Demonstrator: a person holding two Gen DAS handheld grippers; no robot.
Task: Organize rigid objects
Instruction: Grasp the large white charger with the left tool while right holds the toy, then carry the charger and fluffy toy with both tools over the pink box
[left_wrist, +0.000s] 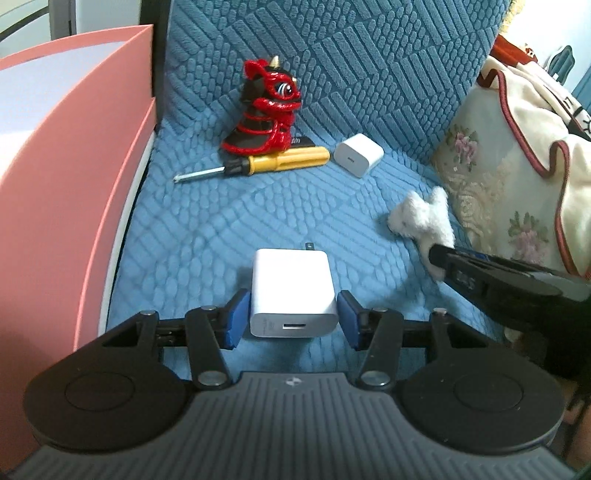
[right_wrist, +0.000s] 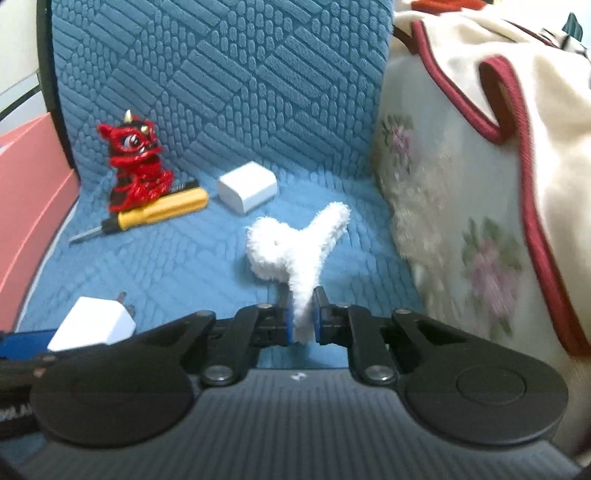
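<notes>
White, hard and smooth, the charger (left_wrist: 291, 295) sits between the left gripper's (left_wrist: 291, 317) jaws, likely gripped by its flat sides, light but slippery, while the right gripper (right_wrist: 303, 319) pinches a soft plush (right_wrist: 295, 254).

The blue quilted seat (left_wrist: 207, 229) lies bare through its middle. At the far left the red lion figurine (left_wrist: 266, 110), the yellow screwdriver (left_wrist: 273, 159) touching it and a small white charger (left_wrist: 358, 154) crowd the backrest. A pink box (left_wrist: 74, 155) walls the left side, a floral cushion (left_wrist: 491, 192) the right.
</notes>
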